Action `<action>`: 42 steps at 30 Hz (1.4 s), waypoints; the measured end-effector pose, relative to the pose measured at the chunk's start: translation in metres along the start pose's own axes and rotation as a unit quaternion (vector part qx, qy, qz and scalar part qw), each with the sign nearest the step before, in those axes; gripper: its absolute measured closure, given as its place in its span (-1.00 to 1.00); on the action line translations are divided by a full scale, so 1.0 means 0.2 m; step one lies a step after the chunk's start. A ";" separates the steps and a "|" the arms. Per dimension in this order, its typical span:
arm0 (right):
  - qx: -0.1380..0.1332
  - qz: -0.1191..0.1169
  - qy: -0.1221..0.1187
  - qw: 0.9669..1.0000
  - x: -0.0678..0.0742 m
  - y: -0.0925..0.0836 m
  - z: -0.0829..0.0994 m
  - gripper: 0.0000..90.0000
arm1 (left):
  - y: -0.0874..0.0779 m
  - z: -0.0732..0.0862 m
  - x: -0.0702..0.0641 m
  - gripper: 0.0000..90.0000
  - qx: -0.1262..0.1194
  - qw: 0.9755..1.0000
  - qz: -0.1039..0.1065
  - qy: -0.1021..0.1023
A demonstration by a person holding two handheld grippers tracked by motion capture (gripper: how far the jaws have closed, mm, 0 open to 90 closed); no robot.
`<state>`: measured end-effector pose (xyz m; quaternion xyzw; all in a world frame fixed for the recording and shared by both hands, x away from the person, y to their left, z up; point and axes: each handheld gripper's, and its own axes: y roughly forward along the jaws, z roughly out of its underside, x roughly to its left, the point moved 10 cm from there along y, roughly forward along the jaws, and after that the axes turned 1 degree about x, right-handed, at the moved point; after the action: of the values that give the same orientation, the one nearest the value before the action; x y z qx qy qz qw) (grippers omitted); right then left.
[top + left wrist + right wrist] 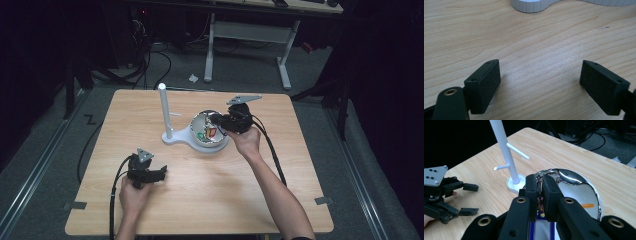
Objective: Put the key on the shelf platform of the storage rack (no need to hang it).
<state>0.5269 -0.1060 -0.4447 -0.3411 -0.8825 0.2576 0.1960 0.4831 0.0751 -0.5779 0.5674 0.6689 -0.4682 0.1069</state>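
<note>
Over the bowl's near rim, right gripper (539, 195) clamped on a thin packet (541, 225) (blue-edged, print unreadable).

Nearly closed jaws pinching its top edge above the shiny metal bowl (201, 120) on the white stand (166, 114). Probably light, limp, slippery film; best held near an edge. Left gripper (540, 82) spread wide, empty, low over the table (200, 200).

Light wood table (200, 200). Behind it: white-legged desk (247, 32), cable tangle on grey floor (150, 55), small white scrap (193, 78), possibly crumpled paper. Tape marks at front corners (75, 205).
</note>
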 end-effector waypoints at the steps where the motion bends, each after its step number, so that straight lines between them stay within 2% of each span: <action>1: 0.001 0.000 0.000 1.000 0.00 0.01 0.00 0.87 | 0.00 0.00 0.00 -0.62 0.000 1.000 0.000 0.000; 16: 0.017 -0.008 -0.003 1.000 0.01 0.08 0.02 0.87 | 0.00 0.00 0.00 -0.62 0.001 1.000 0.001 0.000; 20: 0.019 -0.006 0.004 1.000 -0.01 0.09 0.03 0.87 | 0.00 0.00 0.00 -0.62 0.000 1.000 0.000 0.001; 26: 0.029 0.003 0.010 1.000 -0.05 0.11 0.06 0.87 | 0.00 0.00 0.00 -0.62 0.002 1.000 -0.001 -0.003; 32: 0.033 0.010 0.005 0.999 -0.07 0.12 0.07 0.87 | 0.00 0.00 0.00 -0.62 0.002 1.000 -0.001 -0.004; 35: 0.043 0.027 -0.004 0.999 -0.09 0.15 0.09 0.92 | 0.00 0.00 0.00 -0.62 0.002 1.000 -0.001 -0.004; 40: 0.049 0.034 0.001 0.998 -0.12 0.15 0.11 0.93 | 0.00 0.00 0.00 -0.62 0.002 1.000 -0.001 -0.003; 42: 0.050 0.035 0.003 0.998 -0.13 0.15 0.11 0.93 | 0.00 0.00 0.00 -0.62 0.001 1.000 -0.003 -0.009</action>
<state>0.5487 -0.1110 -0.4843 -0.3619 -0.8556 0.3072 0.2064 0.4828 0.0743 -0.5778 0.5614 0.6690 -0.4744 0.1105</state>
